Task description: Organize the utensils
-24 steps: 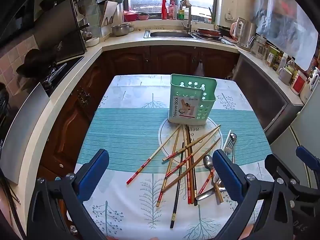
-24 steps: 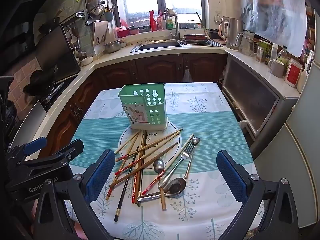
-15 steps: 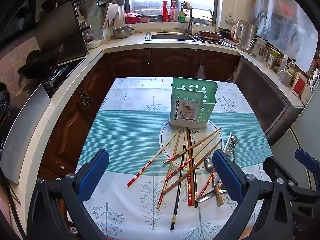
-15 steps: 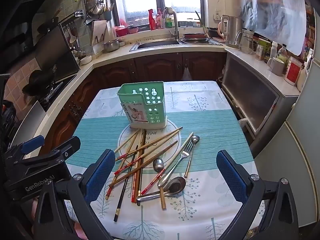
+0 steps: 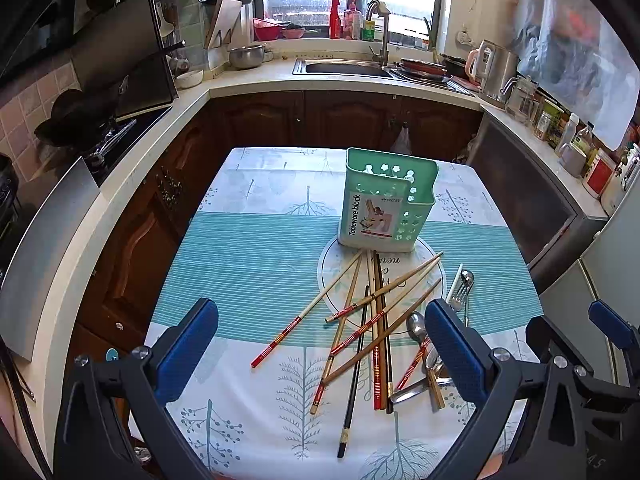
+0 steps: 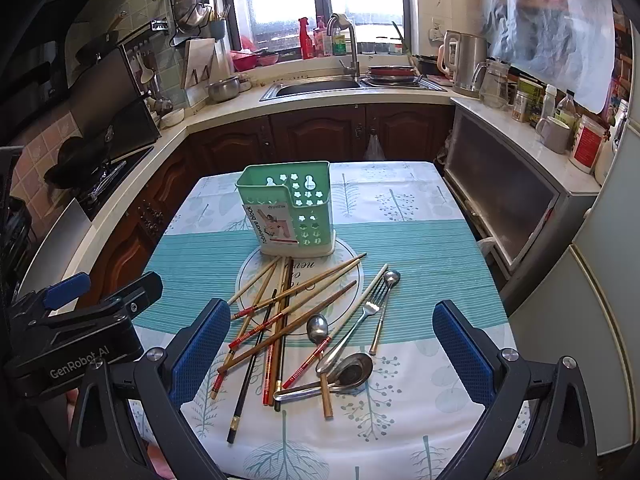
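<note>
A green perforated utensil holder (image 5: 386, 204) (image 6: 290, 210) stands upright mid-table. In front of it lies a crossed heap of chopsticks (image 5: 372, 320) (image 6: 280, 316), with spoons (image 6: 318, 326) and a fork (image 6: 370, 306) to its right. My left gripper (image 5: 320, 346) hovers open above the near table edge, nothing between its blue pads. My right gripper (image 6: 328, 350) is also open and empty, held over the spoons. The right gripper's body shows at the right edge of the left wrist view; the left one's body shows at the left of the right wrist view.
The table wears a teal and white tree-print cloth (image 5: 248, 256). Dark wood cabinets and a counter with a sink (image 5: 344, 68) ring the table. A stove (image 5: 116, 128) is at the left, a grey appliance (image 6: 508, 196) and a fridge at the right.
Both views have shifted slightly, so the holder and utensils sit a little lower in frame. Nothing on the table has moved and both grippers stay open.
</note>
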A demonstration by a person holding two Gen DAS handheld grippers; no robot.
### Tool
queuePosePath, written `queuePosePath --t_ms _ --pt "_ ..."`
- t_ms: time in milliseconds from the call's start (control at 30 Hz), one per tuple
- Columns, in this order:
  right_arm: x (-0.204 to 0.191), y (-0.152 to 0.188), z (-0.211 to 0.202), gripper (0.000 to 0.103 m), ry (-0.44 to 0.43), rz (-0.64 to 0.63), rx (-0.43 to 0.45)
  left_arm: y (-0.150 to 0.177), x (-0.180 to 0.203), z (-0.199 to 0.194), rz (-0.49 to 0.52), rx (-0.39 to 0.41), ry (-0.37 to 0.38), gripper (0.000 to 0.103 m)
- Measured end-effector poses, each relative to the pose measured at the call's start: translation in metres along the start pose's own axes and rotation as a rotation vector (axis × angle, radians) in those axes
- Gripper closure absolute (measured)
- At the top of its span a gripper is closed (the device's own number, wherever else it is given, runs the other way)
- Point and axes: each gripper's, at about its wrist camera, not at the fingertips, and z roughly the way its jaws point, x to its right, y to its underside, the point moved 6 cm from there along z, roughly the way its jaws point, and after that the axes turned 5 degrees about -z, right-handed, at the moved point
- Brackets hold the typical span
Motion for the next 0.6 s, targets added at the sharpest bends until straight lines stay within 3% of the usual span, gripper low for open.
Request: queuePosePath --t_ms 600 --pt "-0.002 0.000 0.011 0.000 0.002 0.019 -0.023 0.001 0.001 0.000 -0.001 0.013 -0.020 0.001"
